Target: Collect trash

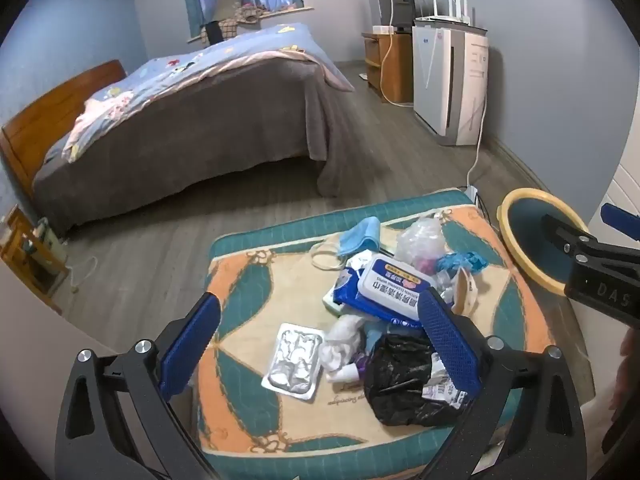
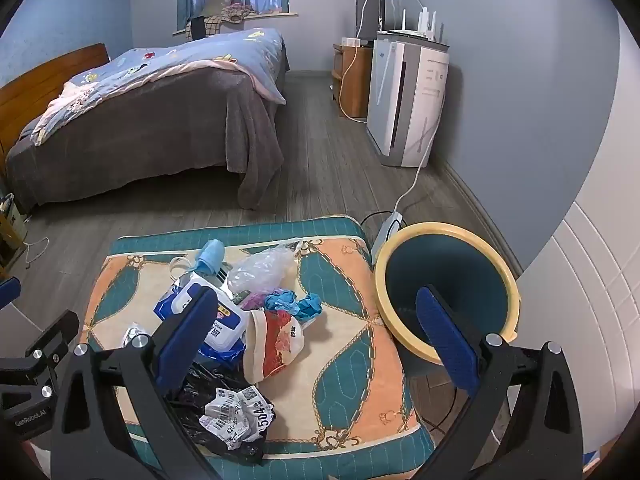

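Note:
Trash lies piled on a patterned cushion (image 1: 256, 280): a blue wet-wipes pack (image 1: 384, 292), a black plastic bag (image 1: 400, 376), a foil blister tray (image 1: 294, 360), white tissue (image 1: 344, 340), a clear bag (image 1: 420, 240), a blue mask (image 1: 360, 236) and blue gloves (image 2: 294, 304). A crumpled label (image 2: 240, 416) and a red-and-white paper cup (image 2: 276, 340) show in the right wrist view. A teal bin with a yellow rim (image 2: 444, 288) stands right of the cushion. My left gripper (image 1: 320, 344) is open above the pile. My right gripper (image 2: 320, 332) is open, empty, over the cushion's right part.
A bed with a grey cover (image 1: 180, 120) stands beyond on the wood floor. A white air purifier (image 1: 452, 80), a wooden cabinet (image 1: 388, 60) and cables (image 2: 416, 176) line the right wall. A white panelled surface (image 2: 600, 280) is at far right.

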